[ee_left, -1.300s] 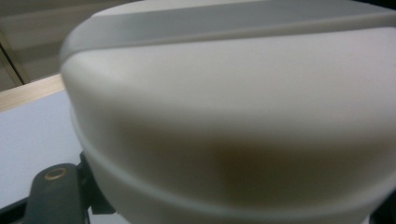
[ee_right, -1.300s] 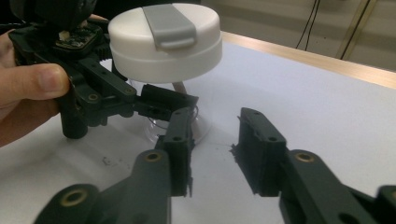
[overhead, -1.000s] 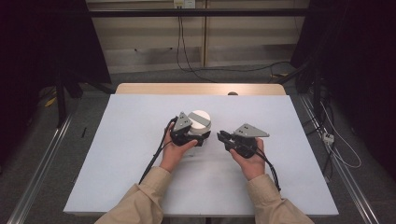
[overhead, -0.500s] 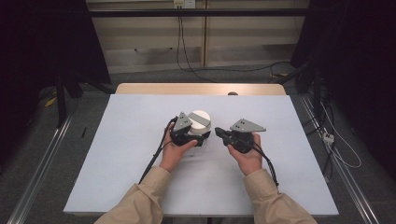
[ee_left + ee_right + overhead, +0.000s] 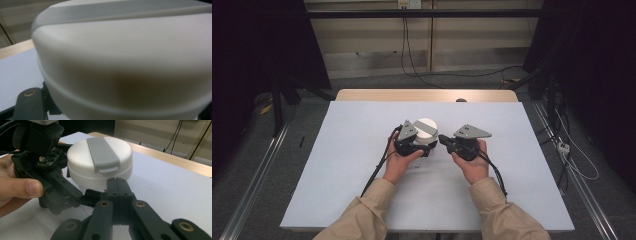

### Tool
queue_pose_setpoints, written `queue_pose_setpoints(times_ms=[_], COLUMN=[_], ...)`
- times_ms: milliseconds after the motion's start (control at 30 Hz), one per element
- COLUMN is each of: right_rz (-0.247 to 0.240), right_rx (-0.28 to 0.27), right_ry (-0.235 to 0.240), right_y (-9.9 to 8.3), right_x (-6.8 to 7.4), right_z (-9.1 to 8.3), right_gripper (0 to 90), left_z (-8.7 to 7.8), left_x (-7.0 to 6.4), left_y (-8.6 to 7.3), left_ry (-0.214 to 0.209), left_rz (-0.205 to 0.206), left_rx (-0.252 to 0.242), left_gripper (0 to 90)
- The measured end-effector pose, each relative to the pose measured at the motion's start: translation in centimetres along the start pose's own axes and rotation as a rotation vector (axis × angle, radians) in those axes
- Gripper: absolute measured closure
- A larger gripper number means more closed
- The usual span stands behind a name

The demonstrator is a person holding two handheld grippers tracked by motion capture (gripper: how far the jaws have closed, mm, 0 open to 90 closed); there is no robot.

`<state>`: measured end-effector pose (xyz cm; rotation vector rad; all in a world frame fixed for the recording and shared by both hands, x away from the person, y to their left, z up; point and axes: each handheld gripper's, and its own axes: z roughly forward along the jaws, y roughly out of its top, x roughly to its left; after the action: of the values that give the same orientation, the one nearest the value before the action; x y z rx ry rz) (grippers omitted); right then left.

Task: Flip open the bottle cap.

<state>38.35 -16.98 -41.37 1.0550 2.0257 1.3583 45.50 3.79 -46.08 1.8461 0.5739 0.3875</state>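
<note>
A round white container [image 5: 426, 128] with a grey strap [image 5: 102, 155] across its lid sits in the middle of the white table [image 5: 337, 165]. My left gripper [image 5: 426, 146] is shut on the container, with its jaws around the lower body. In the left gripper view the container's wall [image 5: 125, 65] is very close and one black jaw shows at the bottom left. My right gripper [image 5: 443, 138] is shut, with nothing held. Its joined fingertips [image 5: 117, 185] rest against the container's side just under the strap's tab.
A bare wooden strip [image 5: 427, 95] runs along the table's far edge. Cables [image 5: 572, 155] lie on the floor to the right, and metal rails flank the table. Open white surface surrounds both hands.
My right gripper has moved left until its shut tips reach the container. The left gripper and the container have stayed in place.
</note>
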Motion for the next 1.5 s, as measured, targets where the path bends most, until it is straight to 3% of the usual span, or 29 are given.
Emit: queue_pose_setpoints(times_ms=[1333, 1500], right_rz=[0.013, 0.004], right_rx=[-0.073, -0.080], right_ry=[0.039, 0.044], right_y=[3.5, 3.9], right_x=[0.5, 0.5], right_z=[0.8, 1.0], right_gripper=[90.0, 90.0], left_z=[0.0, 0.1], left_x=[0.0, 0.0], left_y=[0.0, 0.0], left_ry=[0.001, -0.008], left_rz=[0.004, -0.011], left_rx=[0.001, 0.000], left_gripper=[18.4, 18.4])
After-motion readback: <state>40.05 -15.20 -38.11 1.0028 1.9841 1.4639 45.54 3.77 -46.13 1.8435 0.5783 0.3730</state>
